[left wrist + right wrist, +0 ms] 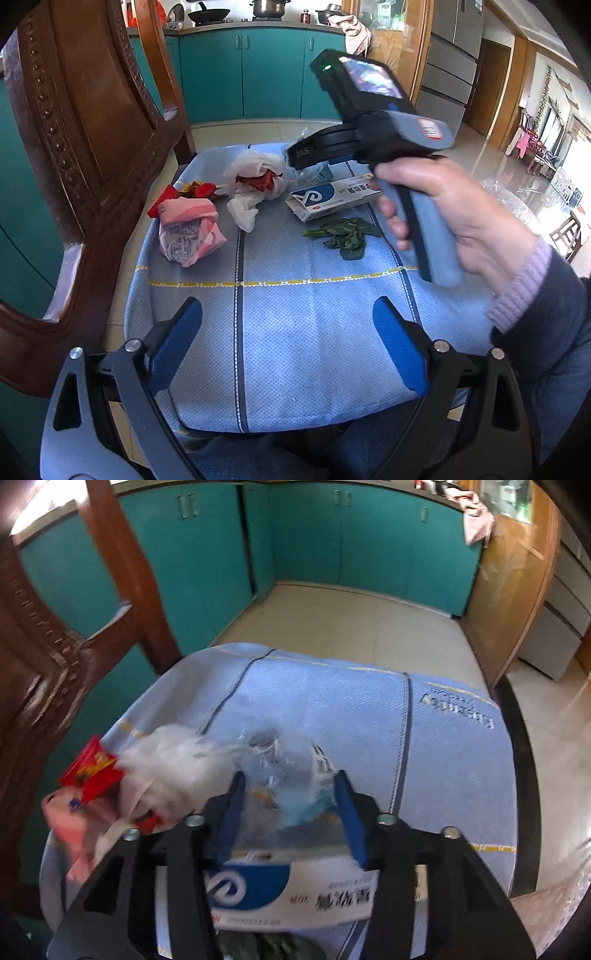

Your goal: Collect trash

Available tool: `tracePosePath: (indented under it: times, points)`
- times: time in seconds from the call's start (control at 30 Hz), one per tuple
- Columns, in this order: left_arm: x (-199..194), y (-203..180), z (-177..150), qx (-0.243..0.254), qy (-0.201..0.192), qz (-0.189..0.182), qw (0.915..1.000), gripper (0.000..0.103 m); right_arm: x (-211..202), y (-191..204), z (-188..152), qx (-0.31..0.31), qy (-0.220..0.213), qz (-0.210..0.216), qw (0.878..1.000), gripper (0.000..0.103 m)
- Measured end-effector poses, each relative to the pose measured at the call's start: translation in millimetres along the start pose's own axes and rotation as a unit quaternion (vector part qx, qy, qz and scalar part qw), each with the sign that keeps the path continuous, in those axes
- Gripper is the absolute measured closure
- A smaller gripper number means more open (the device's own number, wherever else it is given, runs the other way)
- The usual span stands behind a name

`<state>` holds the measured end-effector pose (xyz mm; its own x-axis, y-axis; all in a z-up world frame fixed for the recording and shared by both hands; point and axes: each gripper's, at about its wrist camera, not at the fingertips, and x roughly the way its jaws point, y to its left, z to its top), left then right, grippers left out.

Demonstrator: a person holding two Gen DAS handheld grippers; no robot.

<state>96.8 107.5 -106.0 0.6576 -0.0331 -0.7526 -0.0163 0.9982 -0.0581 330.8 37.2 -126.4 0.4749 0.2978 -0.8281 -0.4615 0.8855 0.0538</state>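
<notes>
Left wrist view: left gripper [288, 347] hovers over the blue cloth-covered bench [295, 314], fingers wide apart and empty; crumpled pink printed wrapper [190, 232], white tissue wad [255, 177] and wilted green leaves [343, 234] lie ahead. Right wrist view: right gripper [290, 816], fingers spread, straddles a clear crinkled plastic bag [284, 771] beyond a white-and-blue carton [291, 890], not clamped.

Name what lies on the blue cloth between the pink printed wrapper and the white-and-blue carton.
In the left wrist view, a crumpled white tissue wad with red scraps lies between pink printed wrapper and white-and-blue carton.

home kitchen: teal cabinets [273, 70], pots [267, 7].
</notes>
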Motion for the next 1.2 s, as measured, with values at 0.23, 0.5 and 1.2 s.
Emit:
tracePosePath:
  times: [0.23, 0.5, 1.2]
  points:
    - [-8.6, -10.2, 0.3, 0.002, -0.009, -0.007, 0.9999, 0.010, -46.1, -12.9, -21.3, 0.007, -0.026, -0.004, 1.000, 0.065]
    - [-18.6, -16.8, -0.4, 0.004, -0.017, -0.011, 0.9998, 0.010, -114.3, -21.4, -77.9, 0.032, -0.052, 0.041, 0.997, 0.065]
    - [-23.7, -17.1, -5.7, 0.004, -0.014, 0.008, 0.9999, 0.010, -121.5, -36.7, -146.5, 0.024, -0.011, 0.001, 1.000, 0.064]
